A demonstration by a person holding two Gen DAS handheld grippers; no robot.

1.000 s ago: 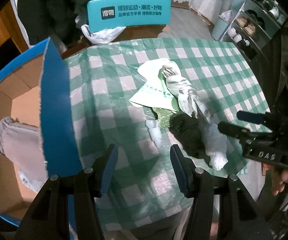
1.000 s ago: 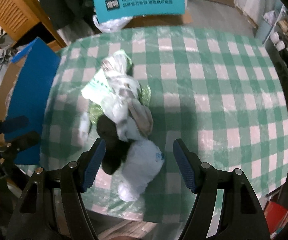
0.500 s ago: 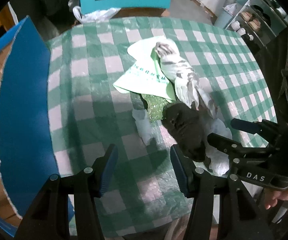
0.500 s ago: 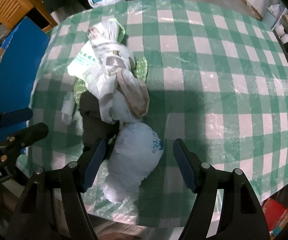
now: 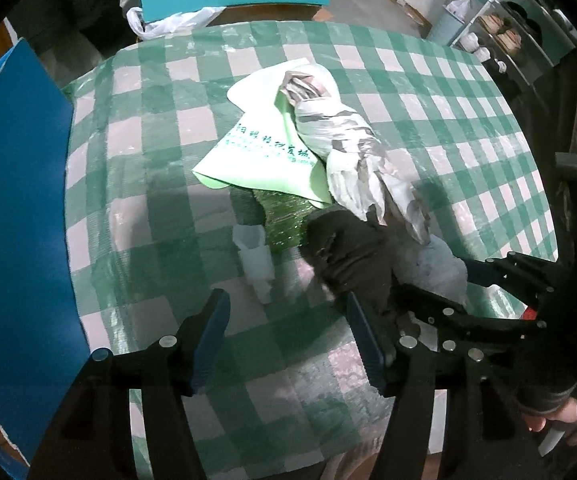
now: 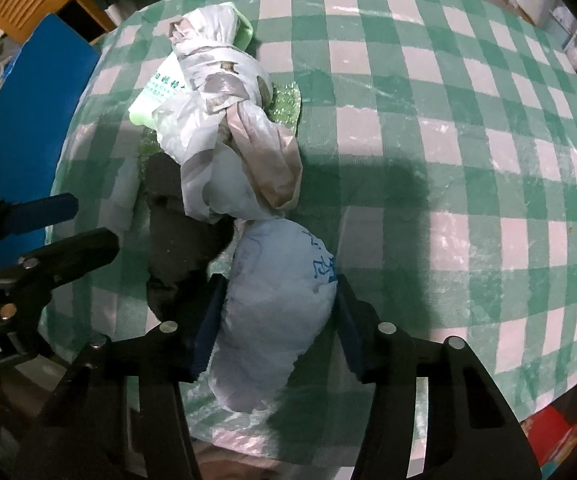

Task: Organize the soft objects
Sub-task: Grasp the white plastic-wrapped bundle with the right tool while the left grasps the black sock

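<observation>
Right wrist view: the right hand-held gripper [image 6: 276,320] is closing around a white bag [image 6: 276,312] lying between its jaws. Squeeze gently, mid-bag. The left hand-held gripper [image 5: 288,336] is opening, empty.

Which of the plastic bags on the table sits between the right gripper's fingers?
The pale bluish-white bag with blue print, nearest the table edge. The right gripper is closing around it; the grey-patterned knotted bag and light green bag lie farther off.

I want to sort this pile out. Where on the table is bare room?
The green checked tablecloth is bare right of the knotted grey-white plastic bag. A narrower bare strip lies between the pile and the blue cardboard flap. The near edge is crowded with both grippers.
</observation>
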